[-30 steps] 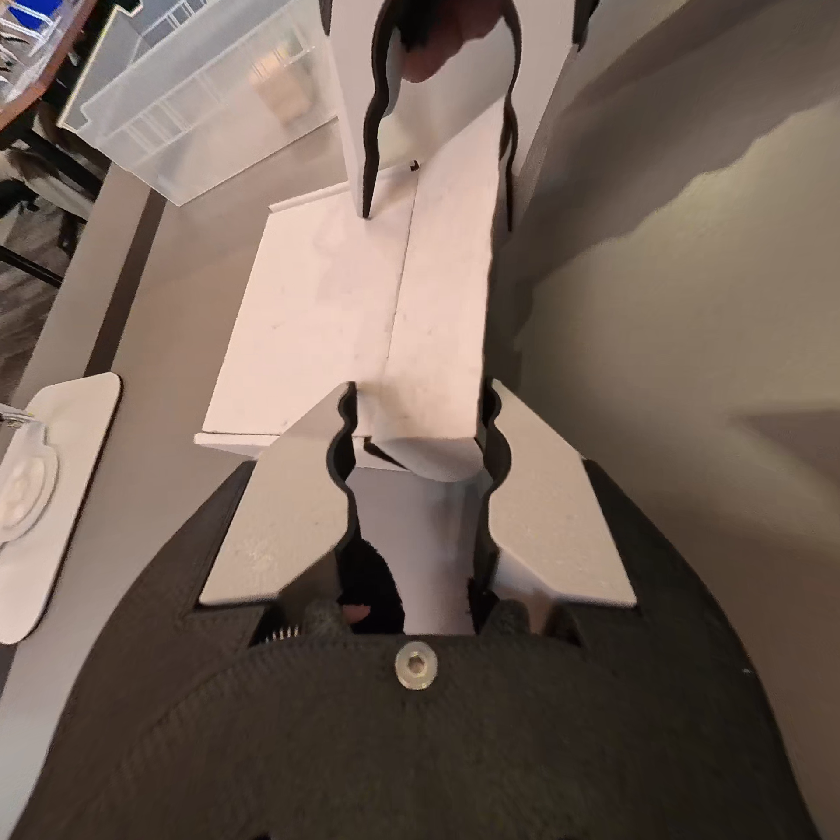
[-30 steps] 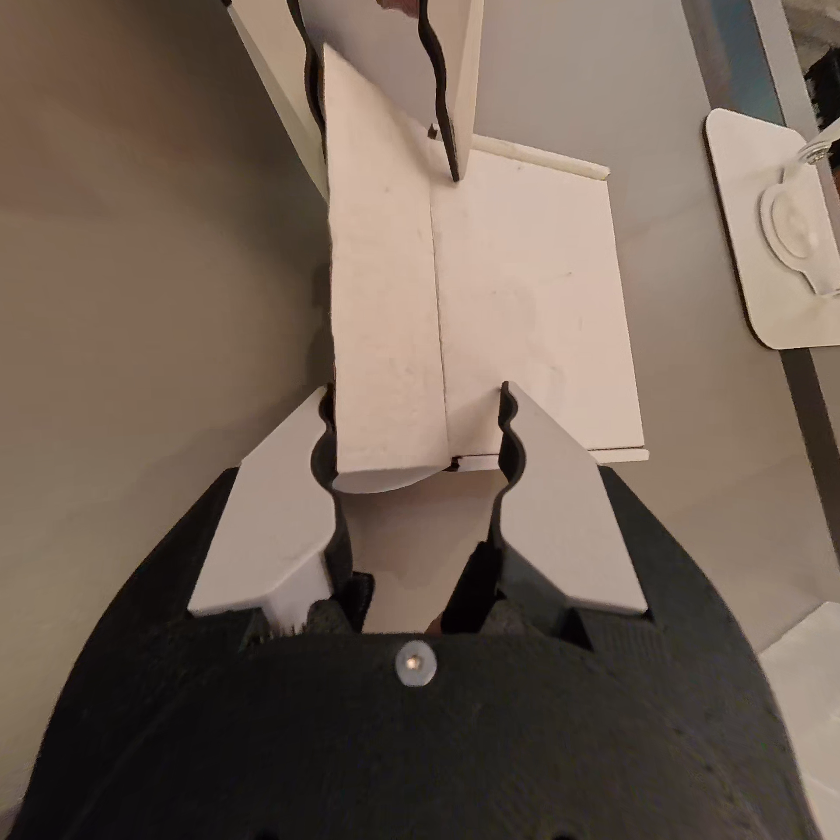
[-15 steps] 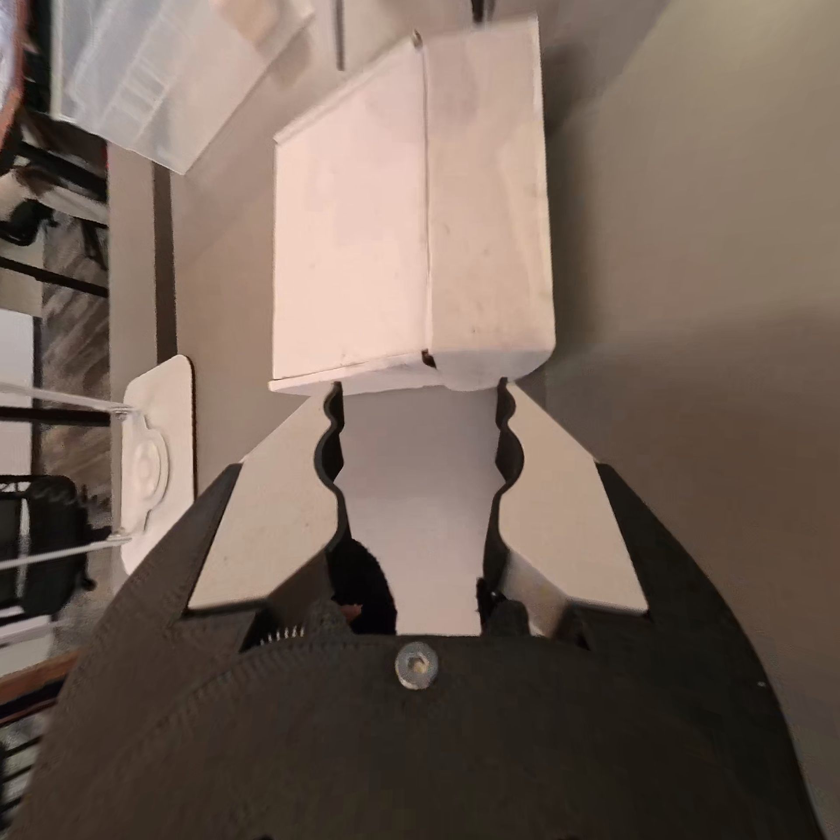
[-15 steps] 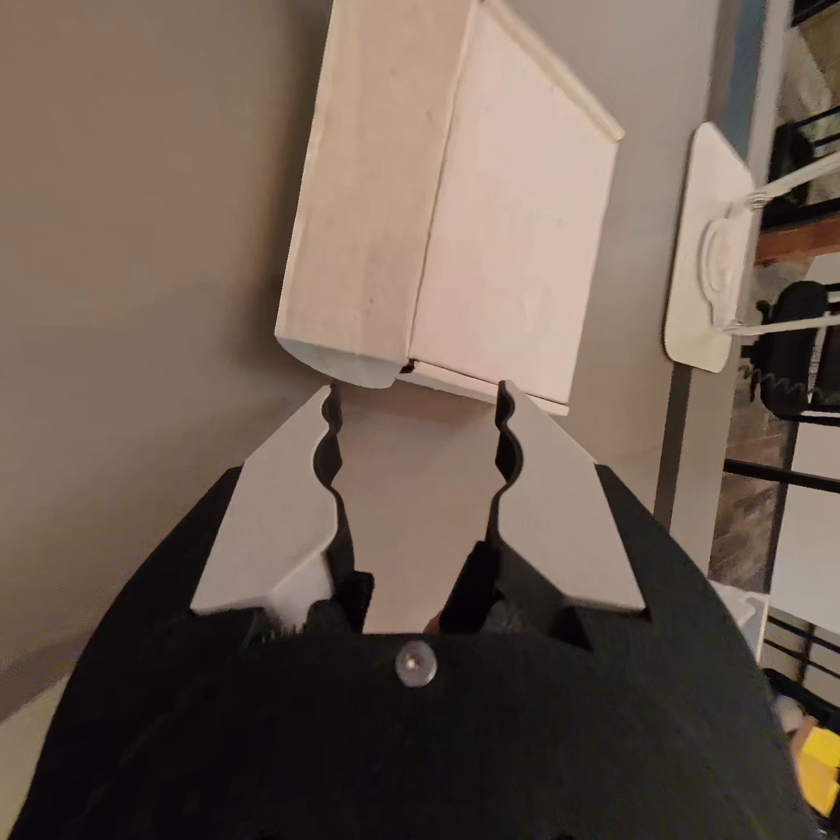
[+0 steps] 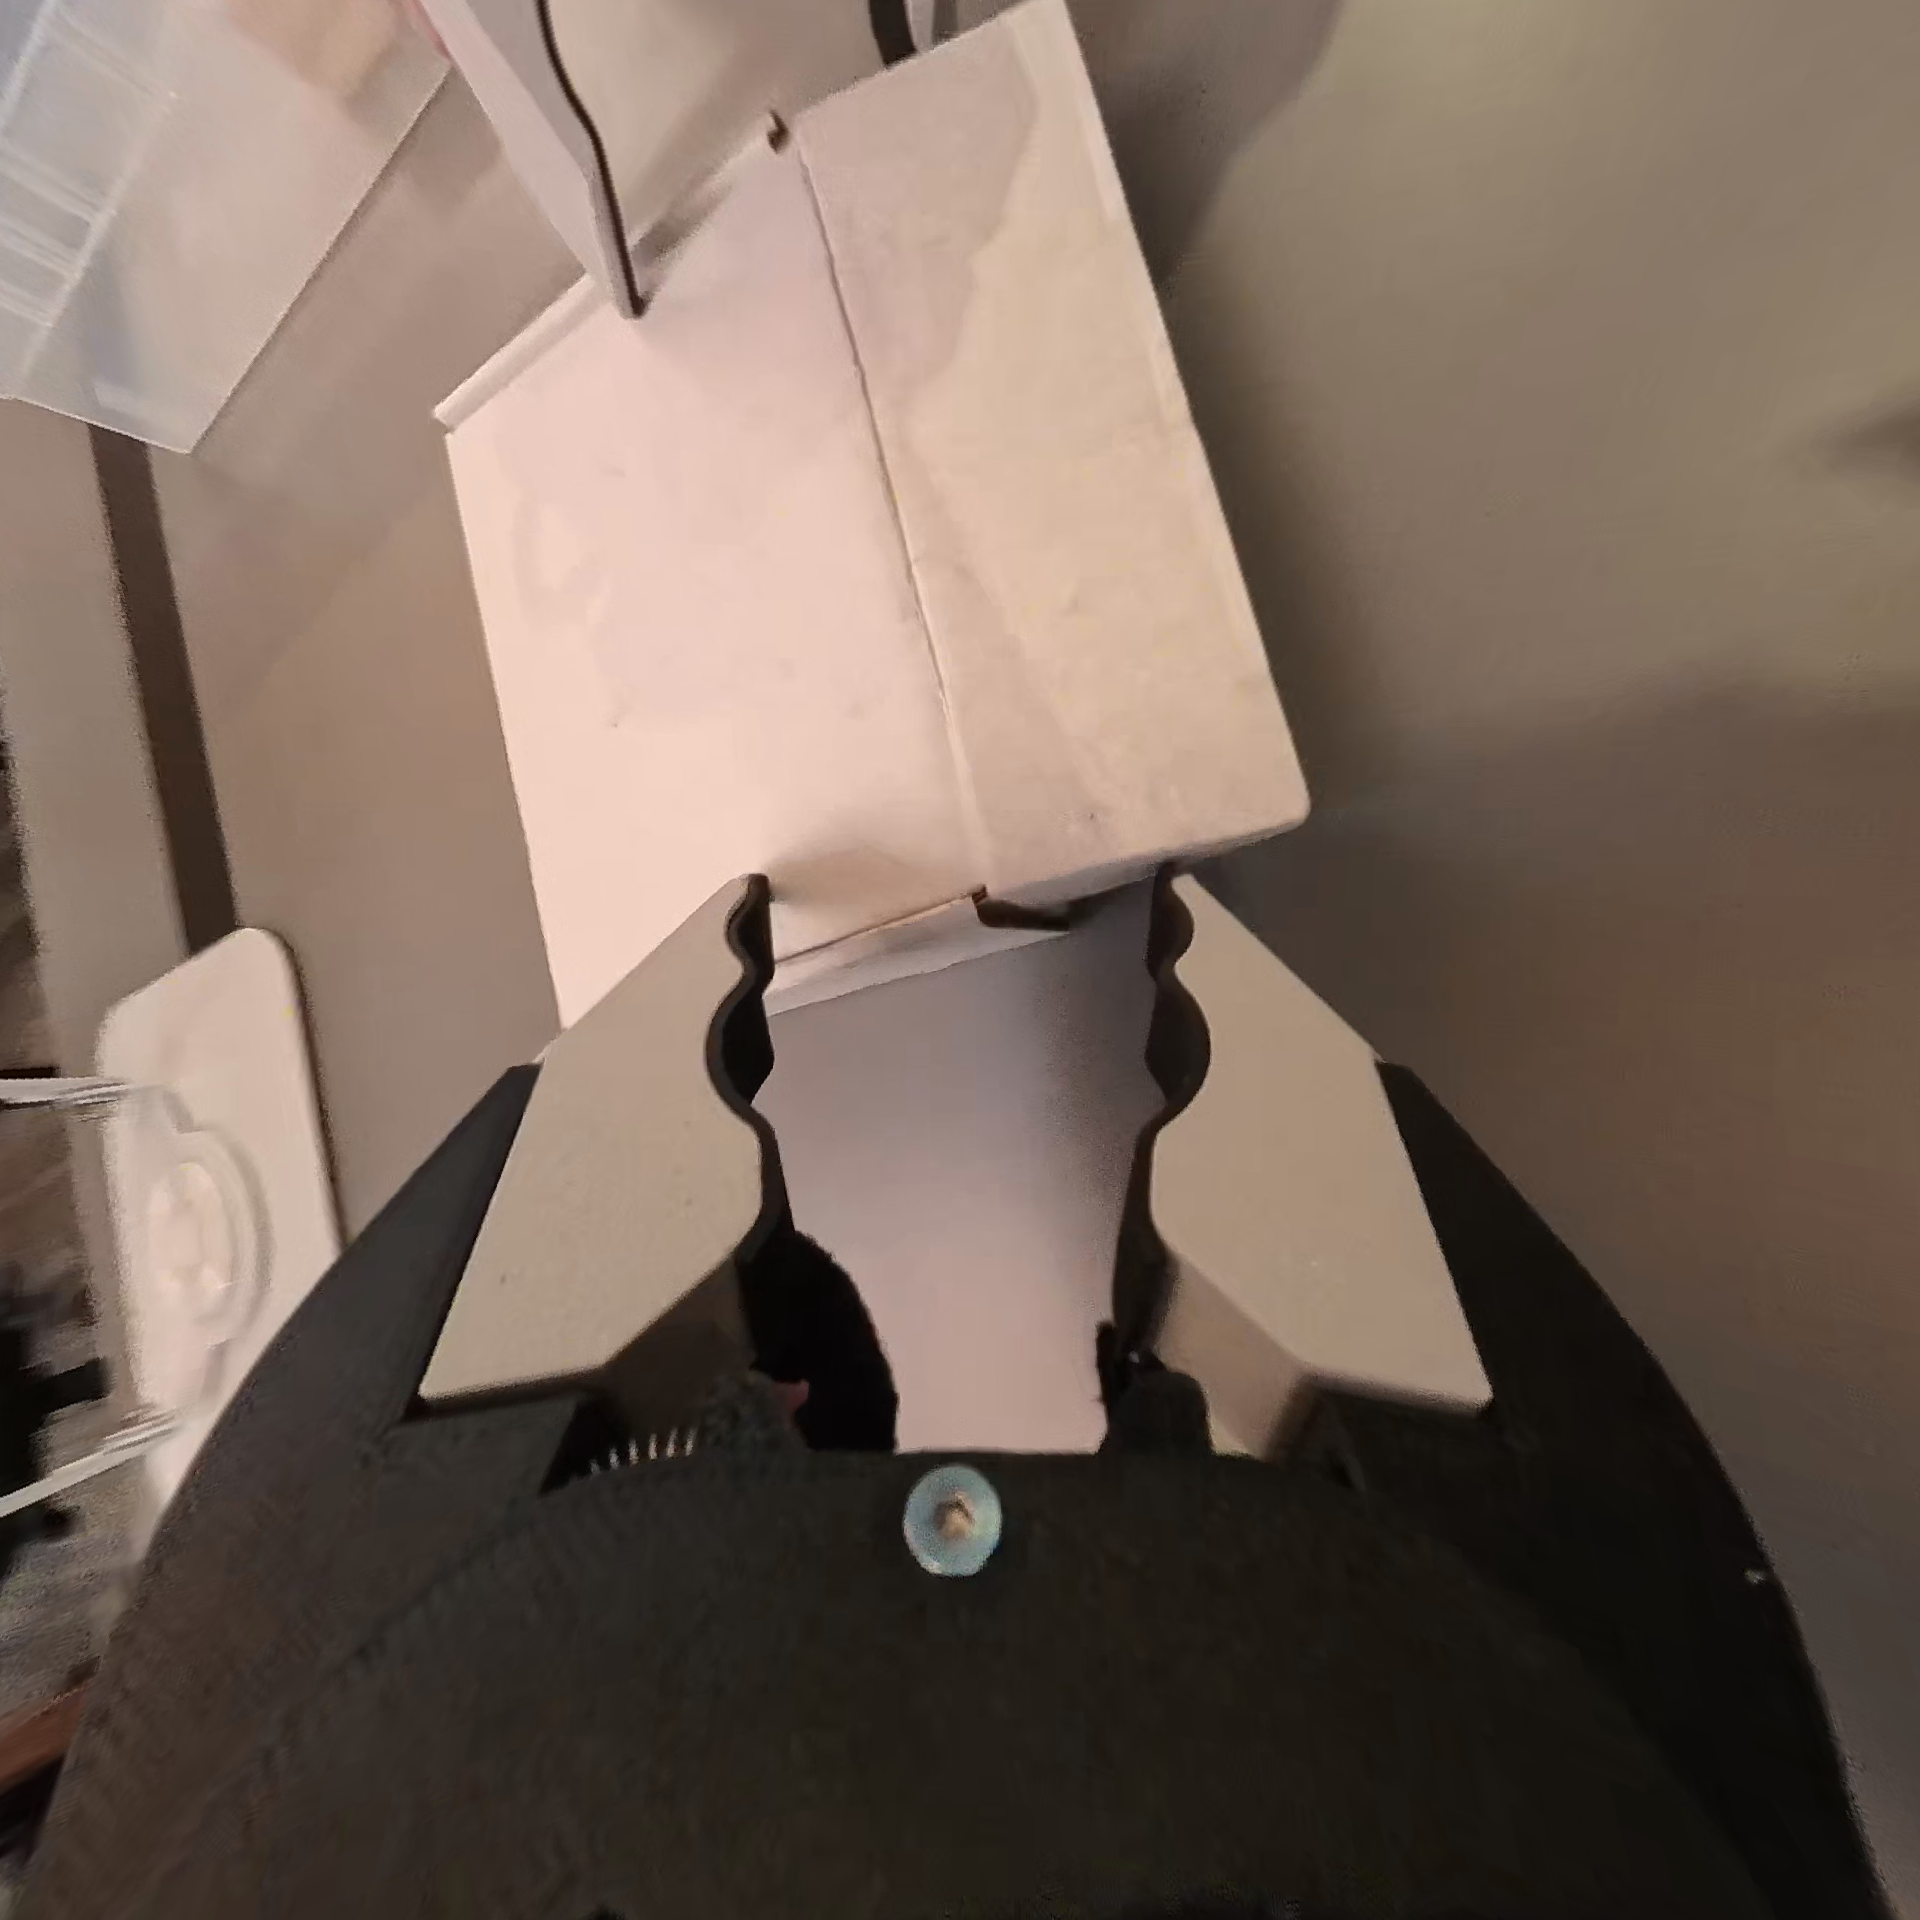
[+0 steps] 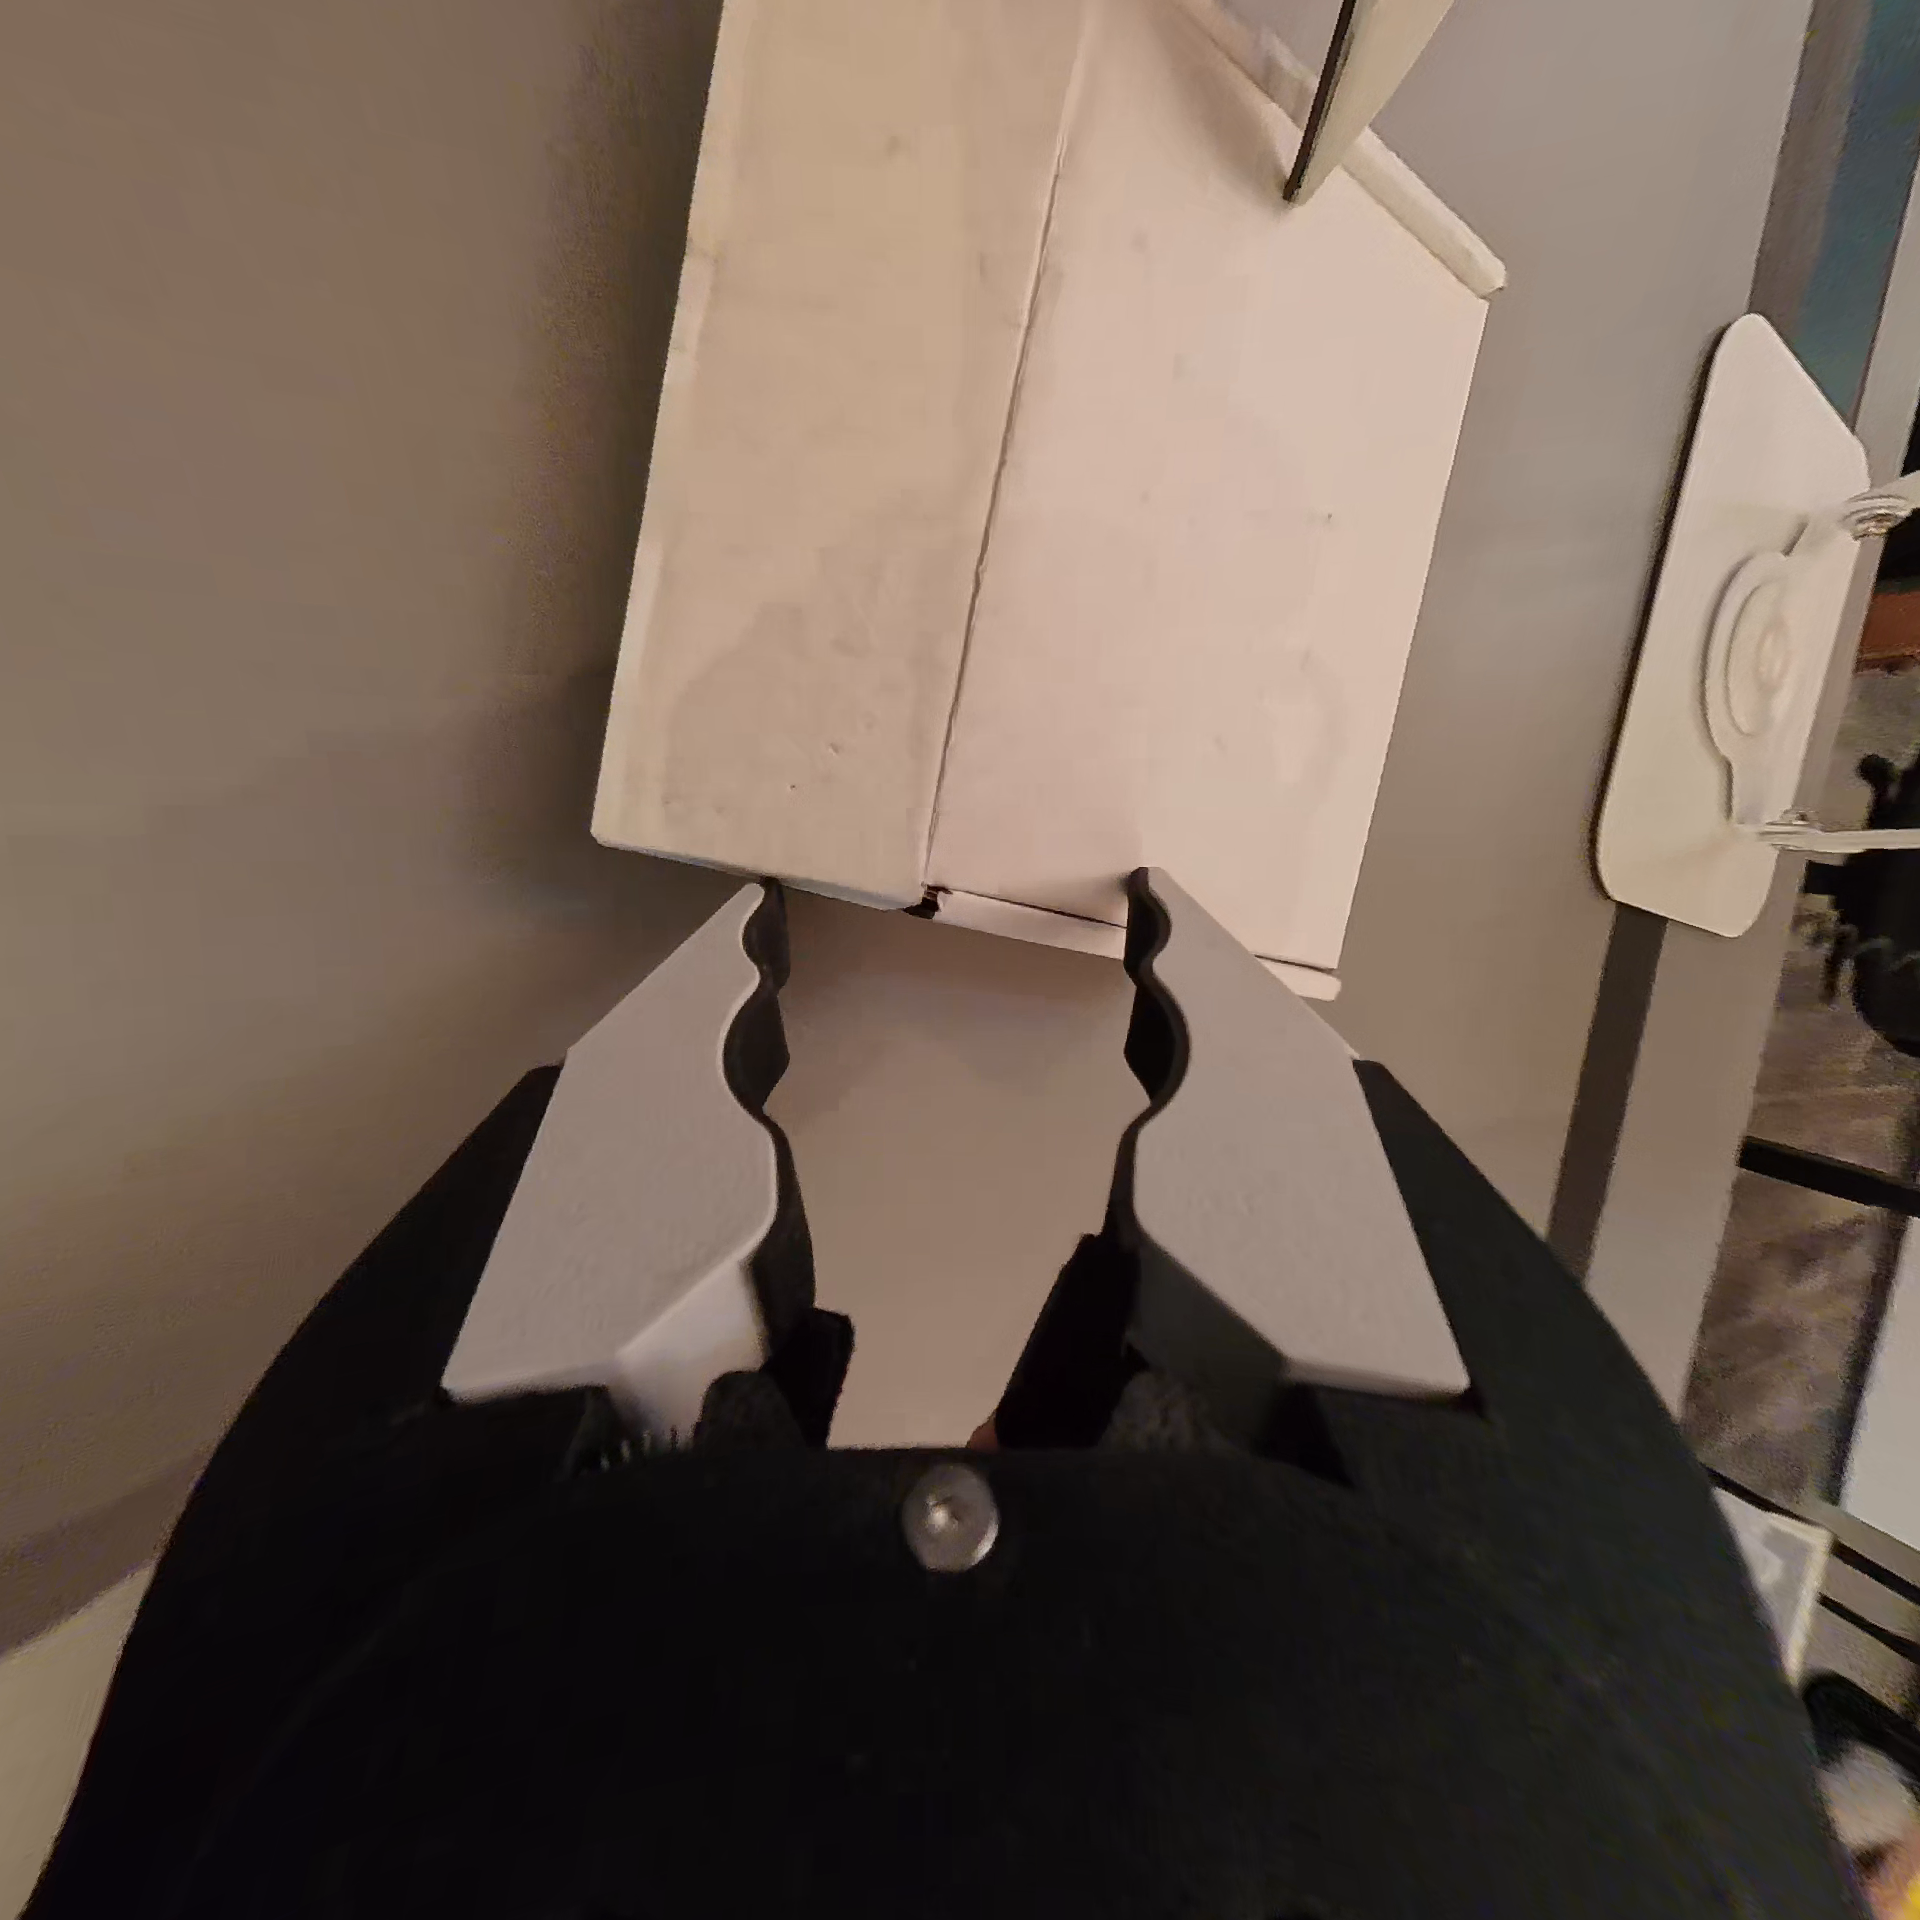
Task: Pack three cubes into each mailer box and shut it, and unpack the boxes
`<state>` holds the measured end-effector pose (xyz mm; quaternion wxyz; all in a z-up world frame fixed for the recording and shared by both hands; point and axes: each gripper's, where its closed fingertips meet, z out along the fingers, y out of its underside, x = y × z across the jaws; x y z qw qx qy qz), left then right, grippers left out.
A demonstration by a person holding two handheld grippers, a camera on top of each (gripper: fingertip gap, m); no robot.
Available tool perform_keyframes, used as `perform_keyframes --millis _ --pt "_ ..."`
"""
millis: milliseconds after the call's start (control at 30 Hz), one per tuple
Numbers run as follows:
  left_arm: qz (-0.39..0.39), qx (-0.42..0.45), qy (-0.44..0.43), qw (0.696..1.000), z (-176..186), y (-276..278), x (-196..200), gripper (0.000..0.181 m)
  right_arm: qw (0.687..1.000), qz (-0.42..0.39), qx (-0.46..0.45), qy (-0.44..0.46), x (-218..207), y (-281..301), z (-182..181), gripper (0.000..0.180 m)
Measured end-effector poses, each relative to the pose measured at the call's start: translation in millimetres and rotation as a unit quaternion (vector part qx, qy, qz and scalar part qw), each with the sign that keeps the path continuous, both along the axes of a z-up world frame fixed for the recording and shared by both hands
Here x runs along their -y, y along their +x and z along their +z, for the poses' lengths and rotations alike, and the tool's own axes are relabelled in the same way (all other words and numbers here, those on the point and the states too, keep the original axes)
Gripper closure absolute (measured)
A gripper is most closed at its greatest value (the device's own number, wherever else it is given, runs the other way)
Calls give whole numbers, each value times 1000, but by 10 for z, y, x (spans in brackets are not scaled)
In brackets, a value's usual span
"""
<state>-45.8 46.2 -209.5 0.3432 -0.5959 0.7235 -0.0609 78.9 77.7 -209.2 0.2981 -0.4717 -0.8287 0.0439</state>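
A white mailer box (image 5: 831, 582) lies shut on the grey table, its lid flap folded down along one side. No cubes show. My left gripper (image 5: 961, 904) is open and empty, its fingertips right at the box's near end. My right gripper (image 6: 951, 904) is open and empty at the opposite end of the same box (image 6: 1039, 520). Whether either one touches the box I cannot tell. One finger of the right gripper (image 5: 582, 135) shows beyond the box in the left wrist view. One finger of the left gripper (image 6: 1351, 94) shows at the top of the right wrist view.
A clear plastic bin (image 5: 156, 208) stands beyond the box at the upper left. A white pad with a clear stand (image 5: 208, 1143) sits at the table edge, also in the right wrist view (image 6: 1745, 665). A white object (image 6: 62, 1704) pokes in at the lower left corner.
A second ago both grippers had the box's raised flap between their fingers. They drew back off it, the flap went down flat, and both have closed in on the box ends again.
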Motion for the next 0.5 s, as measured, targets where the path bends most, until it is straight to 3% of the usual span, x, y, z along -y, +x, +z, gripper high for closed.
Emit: perform_keyframes --millis 100,333,433,500 --pt "-4 4 -17 1000 7 -1 -10 109 1000 2 -4 -16 -4 -7 13 117" --pt "-4 -14 31 999 -21 0 -16 110 998 8 17 58 -53 -11 -1 123" --pt "-4 13 23 1000 -19 2 -1 109 996 7 -5 84 -61 -16 -16 123" --pt "-10 41 -28 999 17 28 90 107 998 12 -13 61 -18 -9 -20 120"
